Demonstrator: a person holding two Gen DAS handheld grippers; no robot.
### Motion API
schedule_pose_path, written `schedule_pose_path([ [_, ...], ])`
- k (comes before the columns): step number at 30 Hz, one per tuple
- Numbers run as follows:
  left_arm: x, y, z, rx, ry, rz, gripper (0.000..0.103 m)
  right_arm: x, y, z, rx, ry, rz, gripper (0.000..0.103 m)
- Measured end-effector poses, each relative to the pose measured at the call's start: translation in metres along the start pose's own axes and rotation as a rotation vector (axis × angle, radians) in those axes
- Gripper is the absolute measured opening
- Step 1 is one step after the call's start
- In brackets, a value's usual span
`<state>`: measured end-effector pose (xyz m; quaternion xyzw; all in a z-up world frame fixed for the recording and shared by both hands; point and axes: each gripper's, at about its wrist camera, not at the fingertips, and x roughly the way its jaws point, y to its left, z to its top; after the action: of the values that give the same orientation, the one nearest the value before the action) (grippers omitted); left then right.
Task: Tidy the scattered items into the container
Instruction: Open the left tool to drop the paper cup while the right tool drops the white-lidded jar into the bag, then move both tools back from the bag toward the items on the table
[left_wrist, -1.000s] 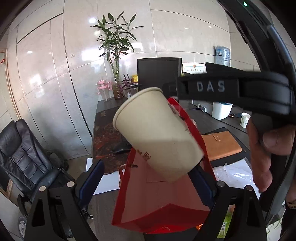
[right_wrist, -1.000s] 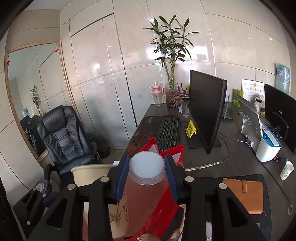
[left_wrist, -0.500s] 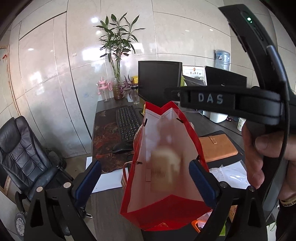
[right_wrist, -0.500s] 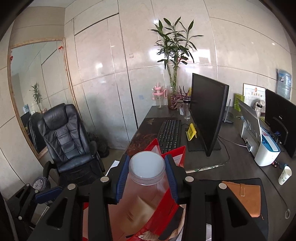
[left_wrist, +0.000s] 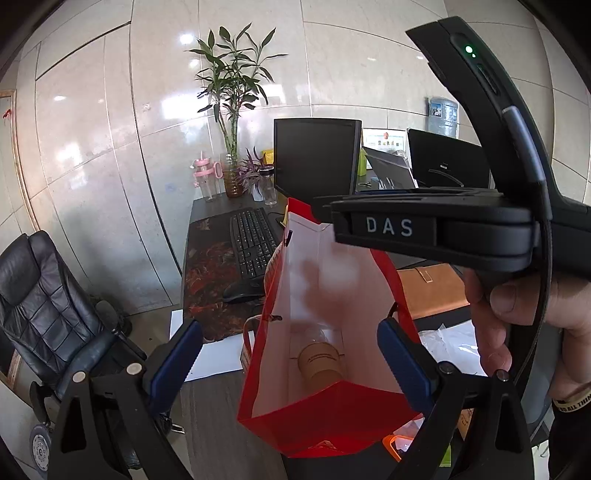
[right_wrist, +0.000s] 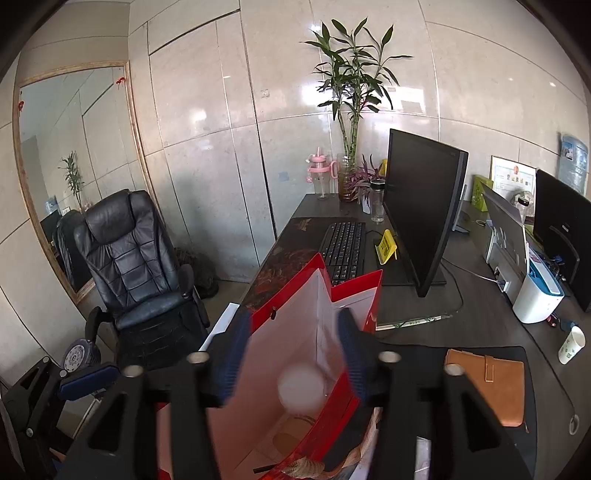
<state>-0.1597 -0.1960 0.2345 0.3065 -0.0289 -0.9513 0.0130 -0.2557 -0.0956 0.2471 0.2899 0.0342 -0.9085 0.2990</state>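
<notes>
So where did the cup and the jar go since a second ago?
The left gripper let go of the paper cup; it fell and now lies at the bottom of the red bag. The right gripper opened and dropped the clear jar, a blur falling into the bag. The bag, keyboard and brown notebook stayed put.

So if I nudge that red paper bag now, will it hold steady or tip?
Probably tips easily: the red paper bag stands tall and narrow. Its thin walls likely flex under a push. The paper cup lying at the bottom adds little weight.
</notes>
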Motion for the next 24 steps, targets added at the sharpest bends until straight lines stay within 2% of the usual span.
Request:
schedule_pose_path([
  [1, 0.001, 0.000, -0.001, -0.002, 0.002, -0.001, 0.098, -0.001, -0.001, 0.000, 0.007, -0.008, 0.000, 0.074],
  [13, 0.007, 0.002, -0.005, -0.008, 0.009, -0.007, 0.098, -0.001, -0.008, -0.001, 0.038, -0.020, -0.007, 0.074],
  [16, 0.004, 0.002, -0.004, -0.010, -0.004, -0.003, 0.098, -0.003, -0.008, -0.002, 0.033, -0.026, -0.012, 0.074],
  [20, -0.005, 0.003, -0.004, -0.008, -0.051, 0.037, 0.101, -0.012, -0.006, -0.003, 0.020, -0.051, -0.025, 0.074],
  [21, -0.007, 0.003, -0.004, -0.010, -0.065, 0.041, 0.103, -0.016, -0.005, -0.003, 0.012, -0.062, -0.032, 0.075],
  [23, -0.011, 0.004, -0.005, -0.016, -0.079, 0.049, 0.103, -0.023, -0.003, -0.003, 0.007, -0.080, -0.040, 0.086],
  [24, -0.013, 0.005, -0.004, -0.019, -0.079, 0.049, 0.103, -0.027, -0.003, -0.002, 0.011, -0.093, -0.038, 0.088],
])
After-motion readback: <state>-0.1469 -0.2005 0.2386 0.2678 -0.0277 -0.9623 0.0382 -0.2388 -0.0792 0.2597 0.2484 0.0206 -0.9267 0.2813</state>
